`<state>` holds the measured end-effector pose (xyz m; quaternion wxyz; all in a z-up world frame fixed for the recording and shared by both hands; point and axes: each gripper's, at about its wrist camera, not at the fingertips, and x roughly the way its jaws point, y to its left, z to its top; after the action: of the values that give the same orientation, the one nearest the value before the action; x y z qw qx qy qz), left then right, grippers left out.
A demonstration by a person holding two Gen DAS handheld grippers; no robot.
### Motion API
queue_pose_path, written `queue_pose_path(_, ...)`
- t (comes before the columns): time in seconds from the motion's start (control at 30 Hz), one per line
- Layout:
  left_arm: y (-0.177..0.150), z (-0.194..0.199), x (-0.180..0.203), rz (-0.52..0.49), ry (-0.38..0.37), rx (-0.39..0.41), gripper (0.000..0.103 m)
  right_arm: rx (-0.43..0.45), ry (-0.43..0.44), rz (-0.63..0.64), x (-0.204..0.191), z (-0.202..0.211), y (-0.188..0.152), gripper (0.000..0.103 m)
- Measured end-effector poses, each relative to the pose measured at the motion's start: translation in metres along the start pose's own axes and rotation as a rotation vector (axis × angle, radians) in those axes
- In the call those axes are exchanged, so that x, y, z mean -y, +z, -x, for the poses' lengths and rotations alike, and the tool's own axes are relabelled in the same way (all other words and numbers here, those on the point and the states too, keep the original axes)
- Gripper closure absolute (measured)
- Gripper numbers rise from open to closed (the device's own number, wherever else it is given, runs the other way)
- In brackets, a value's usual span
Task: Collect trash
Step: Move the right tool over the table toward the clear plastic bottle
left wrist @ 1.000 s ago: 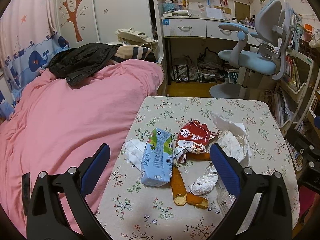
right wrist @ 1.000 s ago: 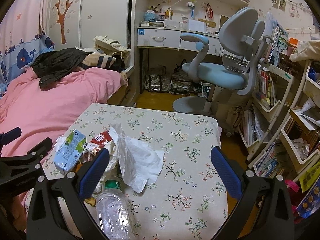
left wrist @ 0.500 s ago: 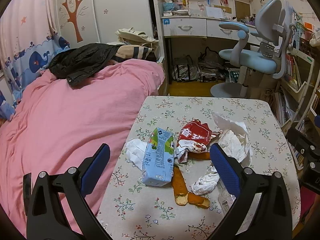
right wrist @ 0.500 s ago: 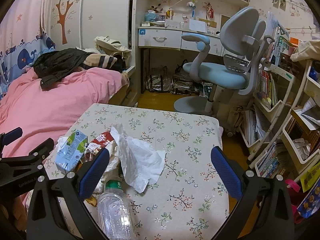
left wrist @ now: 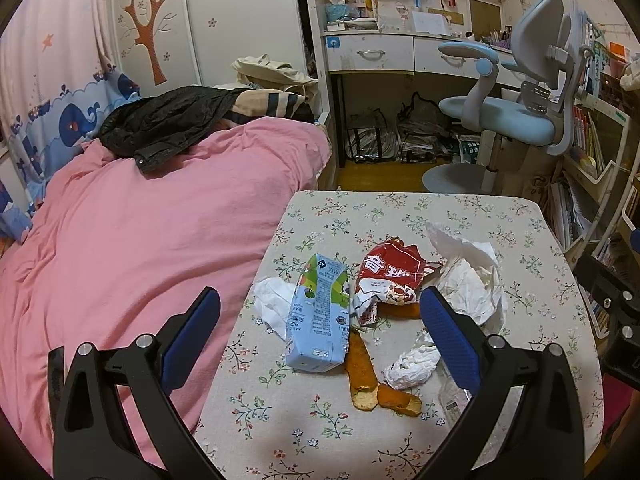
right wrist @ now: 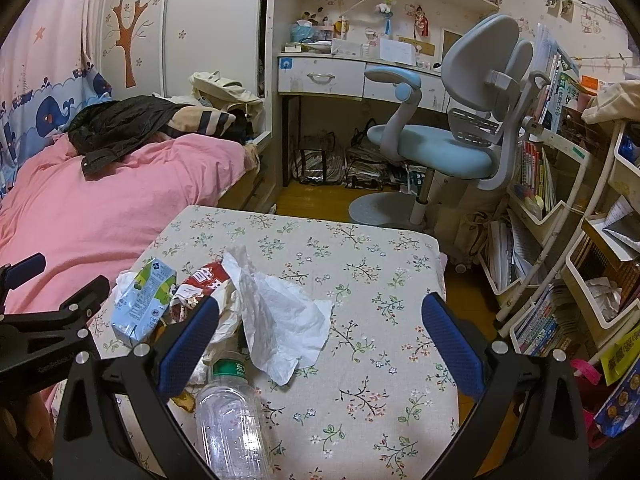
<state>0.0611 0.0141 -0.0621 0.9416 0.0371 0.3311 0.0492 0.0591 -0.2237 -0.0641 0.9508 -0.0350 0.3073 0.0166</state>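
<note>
Trash: we see a heap of litter on the near left part of the table (right wrist: 360, 280), ahead of both tongs.
Left gripper (left wrist: 320, 312): we hold it wide apart and holding nothing, above the heap, its blue pads (left wrist: 192, 328) flanking the litter in view.
Right gripper (right wrist: 320, 316): also spread wide and bare, over the table's near edge, with the left tool's black frame at its left.
Milk carton (left wrist: 318, 314): lies flat, light blue and green, at the heap's left, touching a white tissue (left wrist: 272, 300) beside it.
Snack wrapper (left wrist: 390, 276): red, crumpled, just right of the carton.
Orange peel (left wrist: 364, 372): strips lying between the carton and a small paper wad (left wrist: 412, 364).
Large tissue (right wrist: 280, 316): crumpled white sheet at the heap's right side.
Plastic bottle (right wrist: 230, 412): clear, green-capped, lying nearest us in the right view.
Surface: we see a pale cloth with flower sprigs covering the table.
Room: a pink bed (left wrist: 140, 220) touches the table's left; a black jacket (left wrist: 160, 124) lies on it; a blue-grey desk chair (right wrist: 452, 140) stands beyond before a white desk (right wrist: 344, 76); bookshelves (right wrist: 552, 184) stand at the right.
</note>
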Motion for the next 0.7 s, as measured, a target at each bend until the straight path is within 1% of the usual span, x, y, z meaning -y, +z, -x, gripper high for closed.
queue_pose_path(0.7,-0.0023,-0.0026,-0.0034,-0.008,0.011,-0.004,0.007,-0.003,0.004,0.01,-0.0044,-0.0009,-0.0021,0.006)
